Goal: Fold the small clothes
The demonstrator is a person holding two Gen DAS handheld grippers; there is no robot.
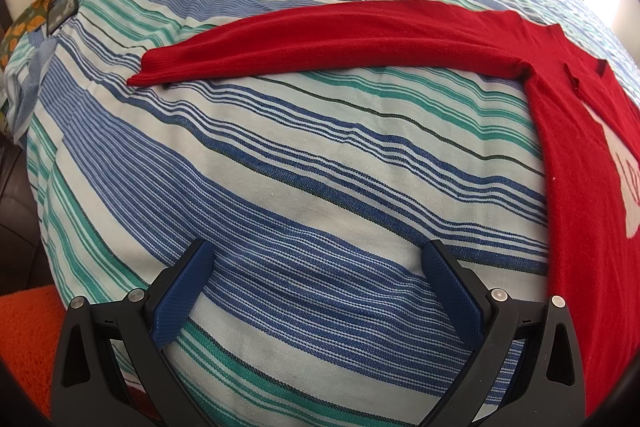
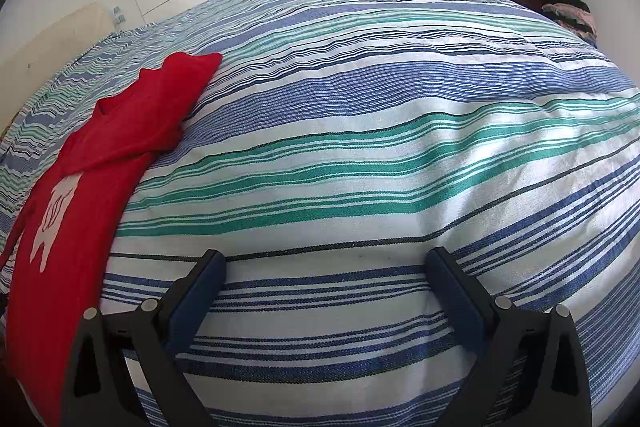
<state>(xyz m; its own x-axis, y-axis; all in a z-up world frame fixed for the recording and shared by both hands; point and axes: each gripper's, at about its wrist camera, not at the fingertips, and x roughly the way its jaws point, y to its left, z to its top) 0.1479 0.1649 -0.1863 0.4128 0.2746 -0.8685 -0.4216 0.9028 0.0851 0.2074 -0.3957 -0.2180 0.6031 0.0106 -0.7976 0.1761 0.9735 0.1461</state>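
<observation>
Left wrist: fuzzy red knit sweater [image 1: 400, 39]

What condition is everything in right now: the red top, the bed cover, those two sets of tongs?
Red sweater: lying flat on the bed, unfolded, one sleeve stretched straight out.
Striped bedspread: spread over the bed, slightly rippled.
Left tongs: open, holding nothing, over bare bedspread.
Right tongs: open, holding nothing, beside the sweater.

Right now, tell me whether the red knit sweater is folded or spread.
Spread: the red knit sweater lies flat on the striped bedspread, one sleeve stretched out.
</observation>
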